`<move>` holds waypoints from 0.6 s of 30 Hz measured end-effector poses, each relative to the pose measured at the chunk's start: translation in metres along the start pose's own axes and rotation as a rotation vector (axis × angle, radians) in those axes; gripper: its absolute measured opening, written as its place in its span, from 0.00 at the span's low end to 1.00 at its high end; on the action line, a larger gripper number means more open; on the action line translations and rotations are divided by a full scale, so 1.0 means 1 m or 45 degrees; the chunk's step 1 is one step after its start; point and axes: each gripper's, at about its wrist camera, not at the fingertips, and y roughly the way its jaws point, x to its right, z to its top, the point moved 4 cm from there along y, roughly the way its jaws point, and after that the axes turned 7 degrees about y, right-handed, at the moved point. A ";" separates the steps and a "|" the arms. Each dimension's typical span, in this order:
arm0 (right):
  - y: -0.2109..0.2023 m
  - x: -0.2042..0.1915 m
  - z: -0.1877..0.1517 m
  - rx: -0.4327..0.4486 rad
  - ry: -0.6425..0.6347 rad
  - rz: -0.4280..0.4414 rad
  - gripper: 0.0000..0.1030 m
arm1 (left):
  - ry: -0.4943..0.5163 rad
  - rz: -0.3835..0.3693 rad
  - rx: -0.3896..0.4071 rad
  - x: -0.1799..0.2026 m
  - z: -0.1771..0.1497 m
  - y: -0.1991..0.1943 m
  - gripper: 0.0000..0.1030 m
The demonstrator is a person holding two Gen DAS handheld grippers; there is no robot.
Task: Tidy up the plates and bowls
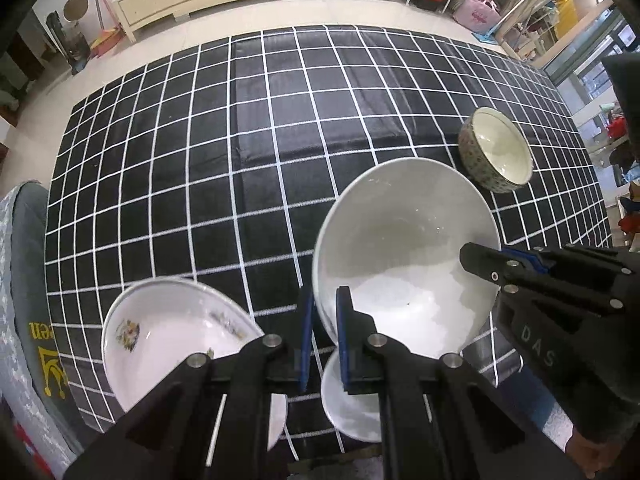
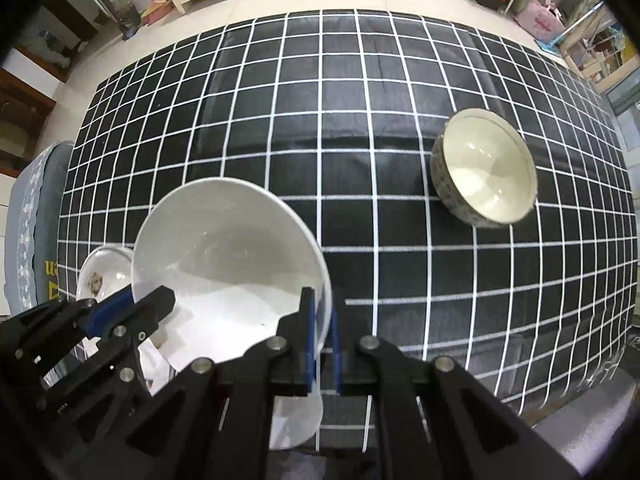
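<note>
The tabletop (image 1: pixel 280 128), under its black cloth with white grid lines, lies well below both sets of jaws, so a slip means a real drop. The large white bowl (image 1: pixel 400 248) hangs tilted between the two tools: the left gripper (image 1: pixel 325 344) has its jaws clenched on the near rim, and the right gripper (image 2: pixel 323 354) has its jaws clenched on the opposite rim. Each hold is only a thin pinch on glazed ceramic. If either hand pulls away from the other, twists, or lifts faster, I judge the rim could slide out of the blue pads and the bowl swing down.

Just left of and below the left jaws sits the decorated plate (image 1: pixel 160 340), and directly beneath those jaws lies a small white dish (image 1: pixel 352 408). A falling bowl would likely strike one of these and chip it.

The patterned bowl (image 2: pixel 484 168) stands well beyond the right jaws, upright on the cloth, clear of that risk for now.
</note>
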 end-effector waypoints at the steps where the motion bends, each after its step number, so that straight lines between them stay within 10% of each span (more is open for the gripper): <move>1: -0.001 -0.002 -0.001 0.002 -0.002 -0.001 0.10 | -0.001 0.001 0.004 0.001 -0.004 -0.004 0.09; 18: -0.003 0.022 -0.072 -0.059 -0.050 -0.047 0.10 | -0.002 0.009 -0.049 0.021 -0.073 0.000 0.09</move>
